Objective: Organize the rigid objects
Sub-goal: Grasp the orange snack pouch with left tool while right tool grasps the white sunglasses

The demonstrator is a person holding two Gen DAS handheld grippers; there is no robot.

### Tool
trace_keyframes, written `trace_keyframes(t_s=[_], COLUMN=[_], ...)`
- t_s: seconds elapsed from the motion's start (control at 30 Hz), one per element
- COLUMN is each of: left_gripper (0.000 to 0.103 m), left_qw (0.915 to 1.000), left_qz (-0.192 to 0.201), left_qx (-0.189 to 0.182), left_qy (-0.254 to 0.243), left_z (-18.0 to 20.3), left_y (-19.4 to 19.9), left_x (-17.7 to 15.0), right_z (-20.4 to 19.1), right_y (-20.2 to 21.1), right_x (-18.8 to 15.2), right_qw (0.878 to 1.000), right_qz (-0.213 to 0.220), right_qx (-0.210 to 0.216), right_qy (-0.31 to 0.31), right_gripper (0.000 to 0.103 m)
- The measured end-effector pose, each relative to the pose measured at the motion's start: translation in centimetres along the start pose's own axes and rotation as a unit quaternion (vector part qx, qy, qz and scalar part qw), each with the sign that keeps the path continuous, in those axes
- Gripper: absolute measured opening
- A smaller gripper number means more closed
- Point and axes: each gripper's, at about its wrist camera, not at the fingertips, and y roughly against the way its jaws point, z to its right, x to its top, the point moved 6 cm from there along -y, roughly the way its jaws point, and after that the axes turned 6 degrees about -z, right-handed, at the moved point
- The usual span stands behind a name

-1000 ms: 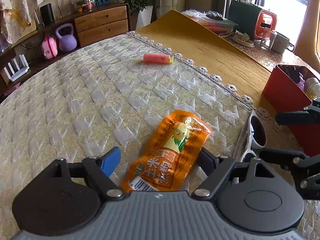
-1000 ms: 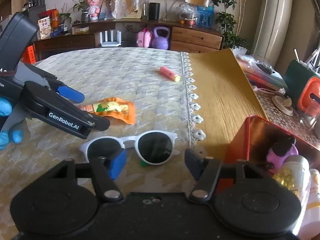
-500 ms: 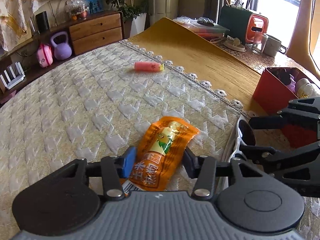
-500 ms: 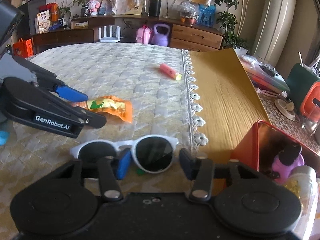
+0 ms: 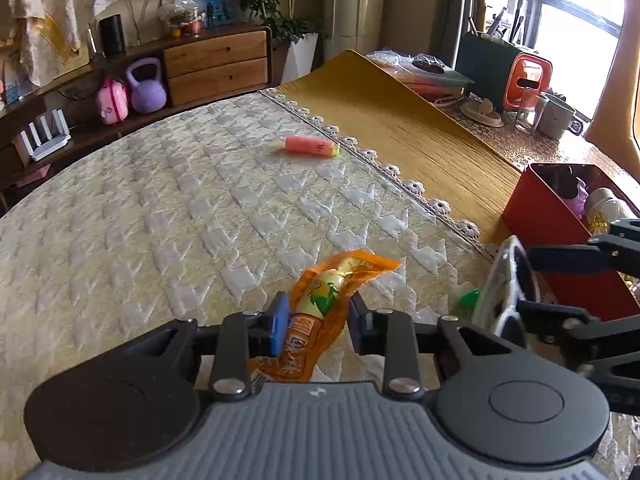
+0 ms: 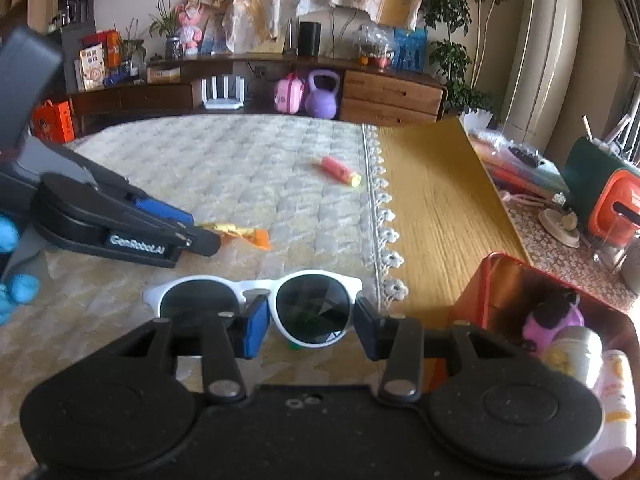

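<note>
The jaws of the left gripper (image 5: pixel 316 326) are closing on the orange snack packet (image 5: pixel 320 312), whose wrapper bulges and crumples between the blue pad and the black one, its far end raised off the quilted cream cloth (image 5: pixel 160 220). The right gripper (image 6: pixel 306 326) clasps one lens of the white-framed sunglasses (image 6: pixel 256 302) between its pads.

Only the right wrist view shows the sunglasses face on — two round dark lenses, a white bridge — and a blue-gloved hand (image 6: pixel 12 264) behind the left gripper. The left wrist view shows them edge on, tilted up, beside a small green piece (image 5: pixel 469 299) on the cloth.

A pink tube with a yellow end (image 5: pixel 312 146) lies farther off near the lace border. The red tin (image 6: pixel 516 280), at the right on the wooden table, holds a purple toy, a pill bottle and a pale tube.
</note>
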Motion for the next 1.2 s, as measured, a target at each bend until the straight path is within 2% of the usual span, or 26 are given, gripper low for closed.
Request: trace_keyframes(t_s=[0.27, 0.4, 0.67, 0.77, 0.87, 0.93, 1.0, 1.2], left_gripper=[0.02, 0.003, 0.004, 0.013, 0.029, 0.062, 0.076, 0.076], left_qw=[0.9997, 0.9989, 0.9997, 0.9997, 0.9989, 0.9985, 0.9979, 0.9922], left_qz=[0.001, 0.004, 0.001, -0.013, -0.027, -0.03, -0.028, -0.08], left_qx=[0.002, -0.004, -0.007, -0.019, -0.024, -0.018, -0.018, -0.038], left_qy=[0.024, 0.047, 0.024, -0.002, -0.028, -0.041, -0.056, -0.088], left_z=[0.6, 0.9, 3.2, 4.6, 5.6, 5.8, 6.0, 5.5], left_y=[2.8, 4.5, 6.2, 6.1, 5.7, 5.3, 4.9, 2.0], left_x=[-1.3, -1.9, -3.1, -3.9, -4.7, -5.0, -5.1, -5.9], right_z=[0.5, 1.2, 3.4, 4.1, 4.7, 5.0, 5.2, 5.4], right_y=[4.7, 6.9, 10.3, 10.9, 11.3, 11.4, 11.5, 11.2], right_x=[-0.8, -1.6, -3.6, -4.4, -5.2, -5.4, -5.7, -6.2], right_qw=[1.0, 1.0, 0.999, 0.999, 0.999, 0.999, 0.999, 0.999], right_qz=[0.019, 0.023, 0.027, 0.025, 0.022, 0.021, 0.02, 0.013], right_qx=[0.008, 0.011, 0.002, 0.002, 0.001, 0.003, 0.004, 0.006], right_qy=[-0.009, -0.011, -0.02, -0.028, -0.035, -0.039, -0.043, -0.049], right_gripper=[0.045, 0.045, 0.046, 0.045, 0.046, 0.046, 0.046, 0.046])
